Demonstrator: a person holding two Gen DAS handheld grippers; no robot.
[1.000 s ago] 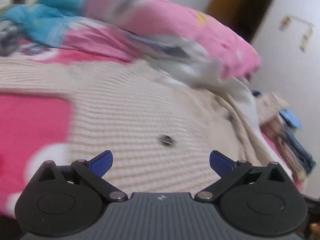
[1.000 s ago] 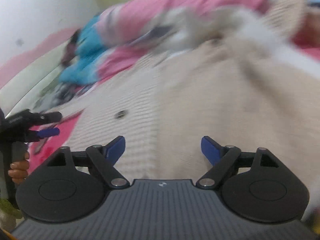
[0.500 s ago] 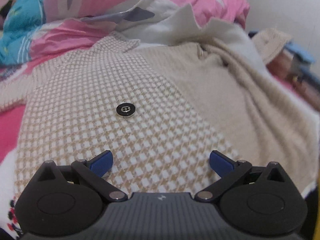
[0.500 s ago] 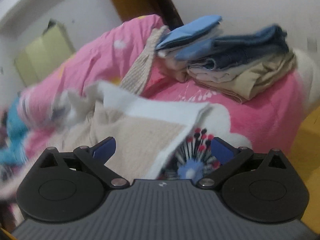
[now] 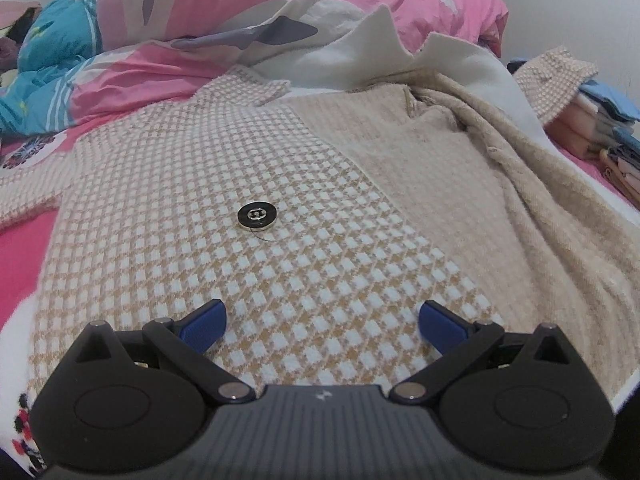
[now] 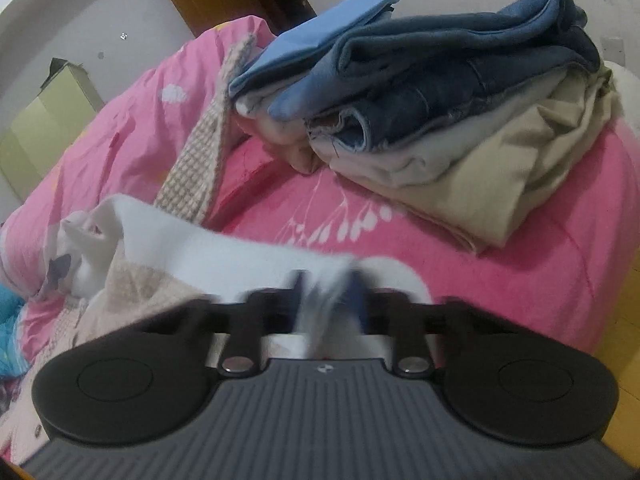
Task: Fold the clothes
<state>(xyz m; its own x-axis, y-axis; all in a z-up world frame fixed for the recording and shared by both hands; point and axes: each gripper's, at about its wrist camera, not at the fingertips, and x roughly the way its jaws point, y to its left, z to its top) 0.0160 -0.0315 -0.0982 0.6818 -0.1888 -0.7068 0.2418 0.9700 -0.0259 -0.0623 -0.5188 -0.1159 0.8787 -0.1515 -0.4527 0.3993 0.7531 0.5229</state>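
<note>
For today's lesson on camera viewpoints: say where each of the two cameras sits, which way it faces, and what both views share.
Left wrist: on the left gripper, jaws open, looking down over the checked coat and its black button.
Right wrist: on the right gripper, just closed on the coat's white lining, facing the folded pile.
Shared: coat, pink bedding, pile.
</note>
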